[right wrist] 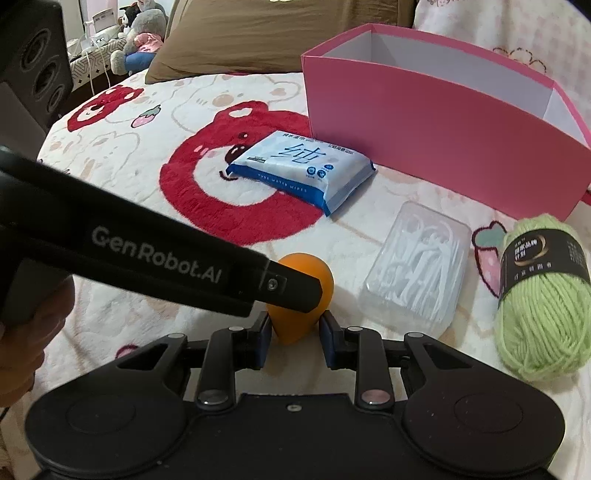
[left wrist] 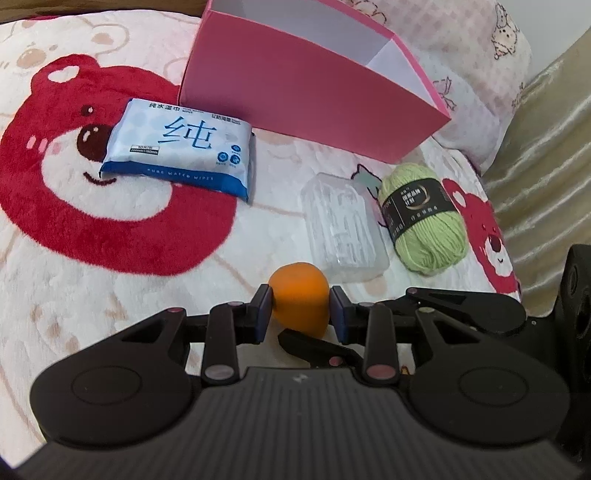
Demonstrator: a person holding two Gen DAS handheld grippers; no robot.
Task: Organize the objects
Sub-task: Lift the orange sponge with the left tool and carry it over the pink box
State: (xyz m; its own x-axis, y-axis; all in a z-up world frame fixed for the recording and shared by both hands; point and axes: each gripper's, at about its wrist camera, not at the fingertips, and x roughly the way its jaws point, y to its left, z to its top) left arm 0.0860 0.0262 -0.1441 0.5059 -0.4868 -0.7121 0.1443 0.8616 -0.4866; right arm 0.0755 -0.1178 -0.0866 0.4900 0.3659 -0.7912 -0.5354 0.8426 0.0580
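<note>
at my fingertips, on the bear-print blanket [left wrist: 92, 314]: an orange teardrop sponge [left wrist: 300, 295]. both my grippers are clenched on it. left gripper [left wrist: 300, 314] pinches its round body, blue pads pressed to either side. right gripper [right wrist: 293, 334] squeezes its narrow end, the fat end pointing away from me. in the right wrist view the left tool crosses the sponge from the left, its side printed "GenRobot.AI".

just beyond, slightly right: a clear plastic box of white floss picks [right wrist: 415, 267], lid shut, lying flat, apart from the sponge.

right of that box: a skein of light green yarn [right wrist: 543, 295] with a black paper band. the band carries gold chinese characters too small to read. the skein sits just beside the floss box; touching or not, i cannot tell.

farther off, left of centre: a blue and white pack of wet wipes [right wrist: 301, 166], lying over a big red bear's face. large blue character "纯" on top, "pure water wipes" along the dark blue lower edge. smaller print not legible.

behind the wipes: an open pink box [right wrist: 424, 122], white inside, upright. the part of its inside that shows holds nothing. the wipes lie close to its front wall.

farthest, in the right wrist view: a brown pillow [right wrist: 229, 40] and plush toys [right wrist: 142, 33] at upper left.
</note>
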